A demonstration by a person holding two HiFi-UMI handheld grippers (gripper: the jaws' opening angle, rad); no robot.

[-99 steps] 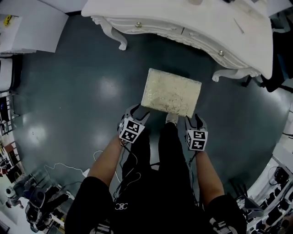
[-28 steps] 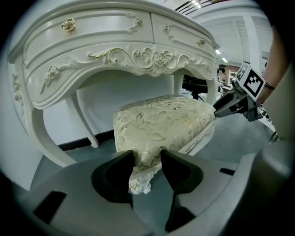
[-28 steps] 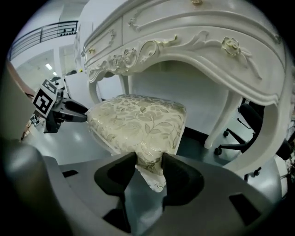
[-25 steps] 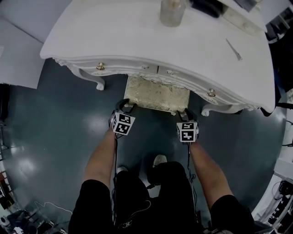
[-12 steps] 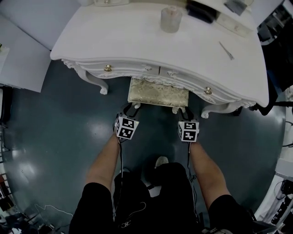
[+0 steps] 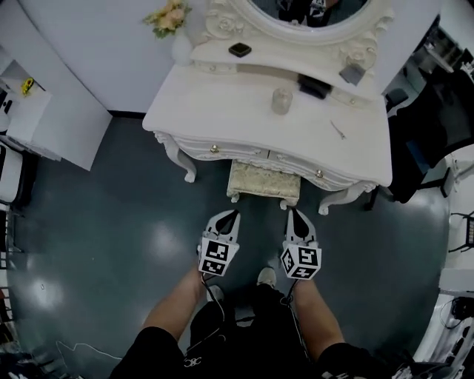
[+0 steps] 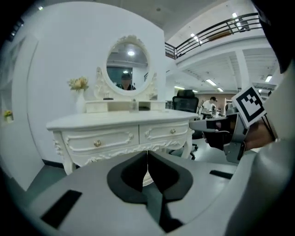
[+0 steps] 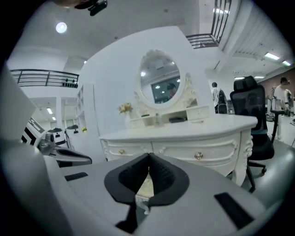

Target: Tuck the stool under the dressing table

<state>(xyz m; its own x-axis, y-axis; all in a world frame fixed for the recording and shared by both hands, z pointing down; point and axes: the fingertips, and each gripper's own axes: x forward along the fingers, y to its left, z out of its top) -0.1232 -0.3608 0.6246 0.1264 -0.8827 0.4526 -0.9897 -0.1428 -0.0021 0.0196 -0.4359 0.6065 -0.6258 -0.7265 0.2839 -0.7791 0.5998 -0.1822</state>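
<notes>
**Stool in under the dressing table, both tools shut and empty**

I am holding my left gripper (image 6: 229,219) and right gripper (image 6: 295,219) in front of the white carved dressing table (image 6: 222,111), clear of it. Both pairs of jaws have just been closing and are now pressing together with nothing between them.

The cream rectangular stool with a padded, patterned seat (image 6: 263,183) is sitting between the dressing table's curved front legs. Most of it is lying beneath the drawer front, and only its near edge is showing.

I am judging it to be a stiff frame under a soft cushion, and light enough to slide. If it needs another nudge, I am thinking of taking it by the two near corners of the seat rim, since the padding would give. Pushing unevenly could be swinging a leg into the dressing table's legs.

The glossy dark grey-green floor (image 6: 111,222) in front of the dressing table is looking smooth and easy for sliding. A small clear glass jar (image 6: 281,100) is standing on the dressing table's top, below its oval mirror (image 6: 307,7).
</notes>
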